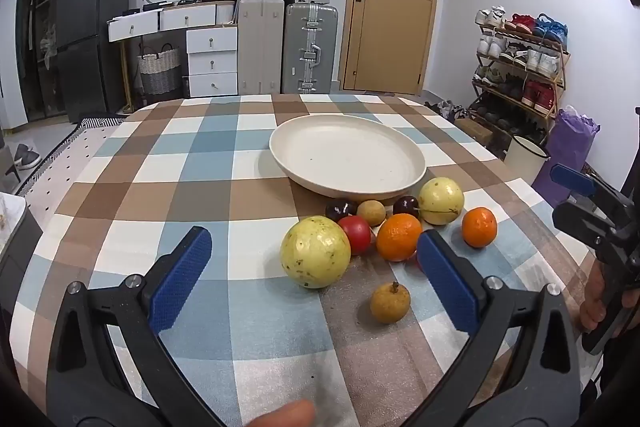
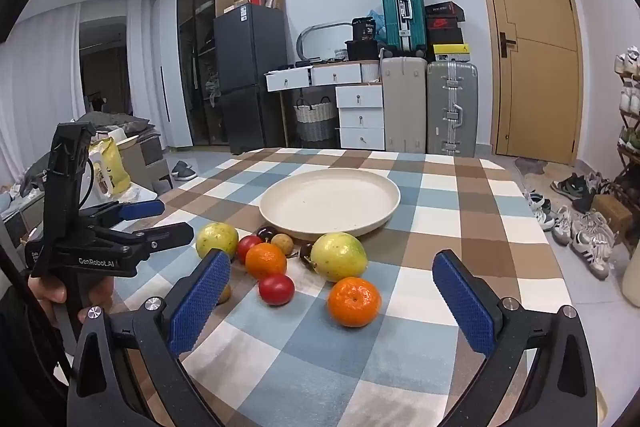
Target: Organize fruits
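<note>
Both grippers, left and right, gape empty (nothing gripped) because the fruit waits at six o'clock of the bare plate.

Ahead of the left gripper a large pale-yellow guava sits between its fingers, a small brown longan nearer its right finger. Beyond lie 2 oranges, a red tomato, 2 dark plums and a second guava, before an empty cream plate.
</note>
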Available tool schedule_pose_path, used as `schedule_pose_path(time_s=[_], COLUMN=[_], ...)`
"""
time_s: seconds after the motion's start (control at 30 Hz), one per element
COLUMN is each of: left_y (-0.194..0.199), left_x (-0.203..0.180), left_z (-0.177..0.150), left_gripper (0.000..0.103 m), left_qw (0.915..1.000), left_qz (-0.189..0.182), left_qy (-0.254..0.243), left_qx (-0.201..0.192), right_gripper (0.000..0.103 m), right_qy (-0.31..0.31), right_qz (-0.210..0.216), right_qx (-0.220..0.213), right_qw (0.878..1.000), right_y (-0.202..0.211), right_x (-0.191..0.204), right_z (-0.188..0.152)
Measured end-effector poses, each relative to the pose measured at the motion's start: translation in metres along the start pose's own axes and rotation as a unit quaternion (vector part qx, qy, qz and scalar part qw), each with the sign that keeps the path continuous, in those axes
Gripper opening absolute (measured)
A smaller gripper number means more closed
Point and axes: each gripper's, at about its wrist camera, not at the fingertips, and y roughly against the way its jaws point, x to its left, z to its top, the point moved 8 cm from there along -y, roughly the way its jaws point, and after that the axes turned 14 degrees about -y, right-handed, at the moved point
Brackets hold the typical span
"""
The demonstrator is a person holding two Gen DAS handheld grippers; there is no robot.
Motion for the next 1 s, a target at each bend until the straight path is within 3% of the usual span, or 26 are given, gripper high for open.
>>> schedule_pose_path(time_s=[1.0], left_y=[-0.0001], left_x=[-0.0002], left_z=[-0.0002], left_gripper=[0.102], left_qw=[1.0], left_qz=[-0.004], left_qy=[0.005], left_qx=[0.0], right_gripper=[0.103], right_qy=[0.004], right_qz=[0.003], right_qx=[0.003], right_qw=[1.0], right_y=[0.0025], right_x=[0.0058], right_z=[-0.0024])
